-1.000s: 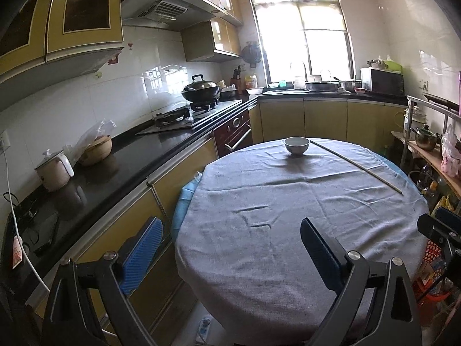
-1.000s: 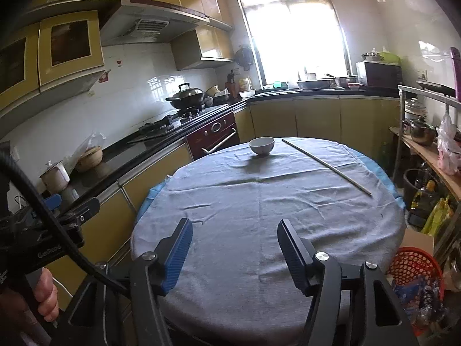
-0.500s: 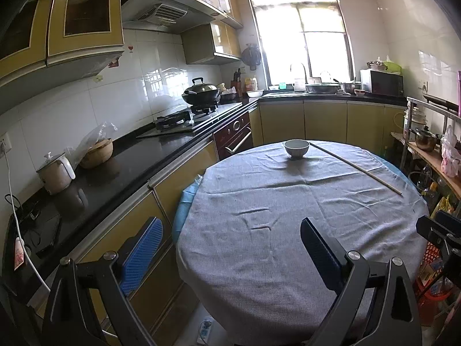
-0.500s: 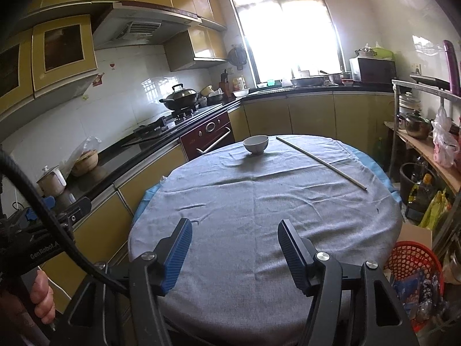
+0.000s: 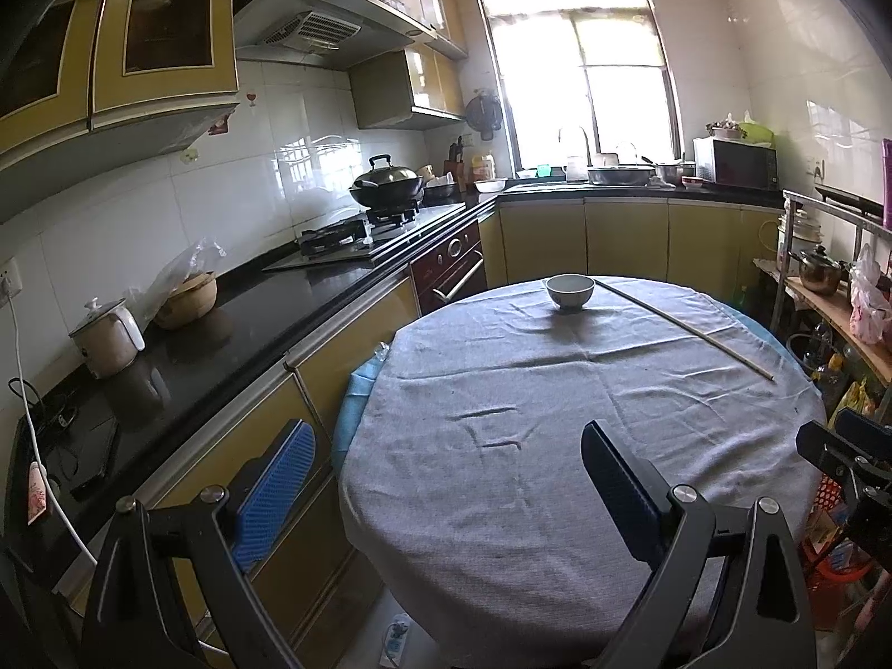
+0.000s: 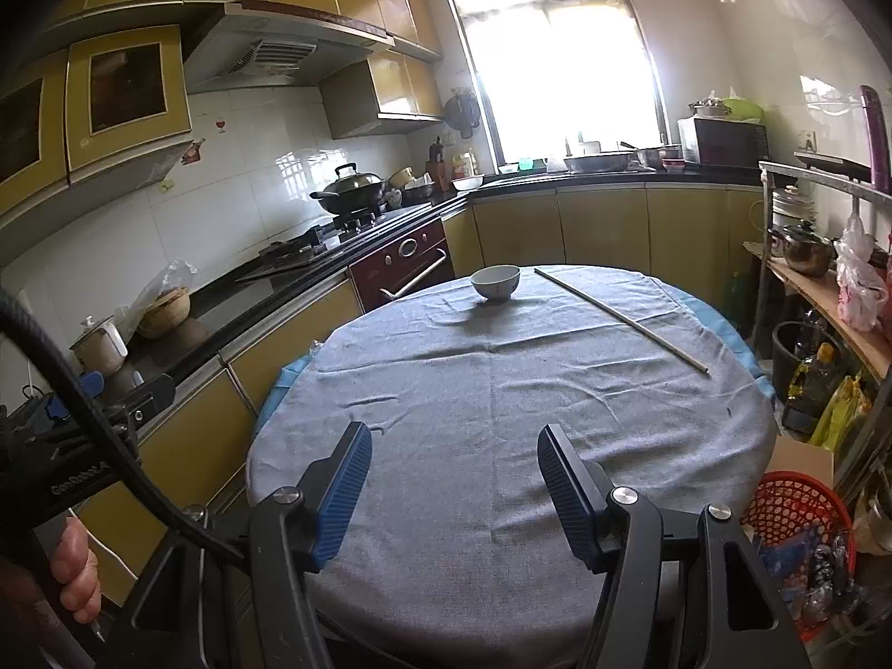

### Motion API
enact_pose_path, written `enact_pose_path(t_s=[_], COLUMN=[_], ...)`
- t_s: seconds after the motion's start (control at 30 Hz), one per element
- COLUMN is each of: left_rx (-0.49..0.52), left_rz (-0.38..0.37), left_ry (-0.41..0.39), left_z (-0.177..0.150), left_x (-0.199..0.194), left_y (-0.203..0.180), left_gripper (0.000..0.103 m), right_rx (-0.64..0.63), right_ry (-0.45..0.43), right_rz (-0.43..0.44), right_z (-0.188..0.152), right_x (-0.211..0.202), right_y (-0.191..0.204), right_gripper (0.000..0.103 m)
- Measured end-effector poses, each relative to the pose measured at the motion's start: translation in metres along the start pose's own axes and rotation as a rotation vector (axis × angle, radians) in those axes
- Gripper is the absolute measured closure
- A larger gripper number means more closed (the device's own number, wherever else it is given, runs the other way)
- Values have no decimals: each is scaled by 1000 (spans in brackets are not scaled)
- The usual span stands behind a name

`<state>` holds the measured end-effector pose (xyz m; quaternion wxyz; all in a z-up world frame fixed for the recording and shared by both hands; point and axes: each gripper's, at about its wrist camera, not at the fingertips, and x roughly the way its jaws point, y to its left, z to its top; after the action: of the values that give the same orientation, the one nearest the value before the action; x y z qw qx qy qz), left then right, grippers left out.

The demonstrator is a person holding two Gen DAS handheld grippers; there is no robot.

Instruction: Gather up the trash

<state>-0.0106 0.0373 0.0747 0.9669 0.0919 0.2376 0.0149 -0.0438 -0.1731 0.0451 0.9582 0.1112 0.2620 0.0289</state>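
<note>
A round table under a grey cloth [image 5: 557, 418] [image 6: 502, 390] fills the middle of both views. At its far side stand a white bowl [image 5: 569, 290] [image 6: 495, 281] and a long thin stick [image 5: 686, 329] [image 6: 619, 318] lying diagonally. My left gripper [image 5: 446, 446] hangs open over the table's near left edge, nothing between its fingers. My right gripper [image 6: 454, 451] is open above the near edge, also empty. A red mesh basket [image 6: 791, 507] holding wrappers sits on the floor at the right. I see no loose trash on the cloth.
A black counter [image 5: 223, 334] with a kettle, a bagged pot and a stove with a wok [image 5: 386, 184] runs along the left. A shelf rack [image 6: 825, 279] with pots, bags and bottles stands at the right. A hand [image 6: 72, 563] holds the left gripper's handle.
Both views shifted slightly between the earlier frames and now; the grippers stay open and nothing on the table has moved.
</note>
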Motion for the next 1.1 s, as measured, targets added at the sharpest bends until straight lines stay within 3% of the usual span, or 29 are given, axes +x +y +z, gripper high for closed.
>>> enact_pose_path(t_s=[1.1], left_rx=[1], left_rz=[-13], left_ry=[-2], left_z=[2], left_x=[-3], left_y=[-2], left_gripper=[7], right_rx=[-1], right_ry=[2], right_rz=[1], right_z=[-1], right_x=[-1], right_y=[-1], right_gripper=[37])
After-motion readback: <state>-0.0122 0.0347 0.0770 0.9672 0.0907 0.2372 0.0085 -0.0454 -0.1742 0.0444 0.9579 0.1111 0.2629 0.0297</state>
